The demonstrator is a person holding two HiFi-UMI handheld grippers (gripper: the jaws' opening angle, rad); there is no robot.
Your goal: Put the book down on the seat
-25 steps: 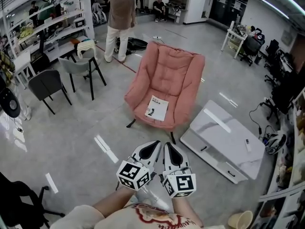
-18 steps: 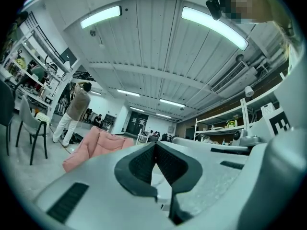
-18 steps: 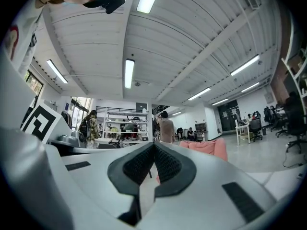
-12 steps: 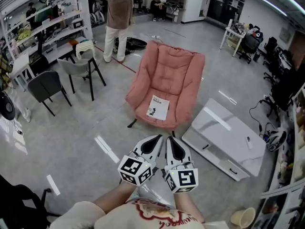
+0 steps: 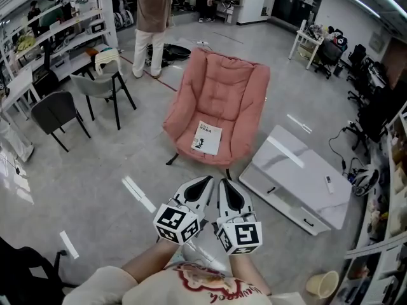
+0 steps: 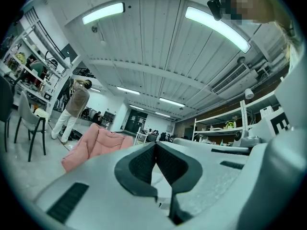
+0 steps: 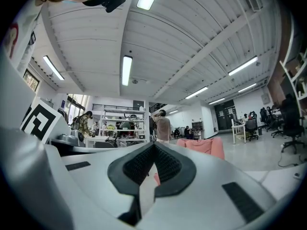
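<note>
A white book [image 5: 207,137] lies flat on the seat of the pink armchair [image 5: 222,88] in the head view. Both grippers are held close to my body, well short of the chair and side by side. My left gripper [image 5: 202,183] is shut with nothing between its jaws; its own view has the tips meeting [image 6: 154,145] and the pink armchair [image 6: 93,143] low at the left. My right gripper [image 5: 225,186] is also shut and empty, tips together [image 7: 153,146], with the pink armchair [image 7: 206,147] behind them.
A white low table [image 5: 297,186] lies on the floor right of the chair. Two grey chairs [image 5: 105,81] stand at the left by shelving [image 5: 57,30]. A person [image 5: 149,18] stands behind the armchair. Desks and office chairs [image 5: 324,49] are at the back right.
The head view has shifted a little, so the armchair and book sit slightly higher in frame. Both grippers stay shut and together near my body.
</note>
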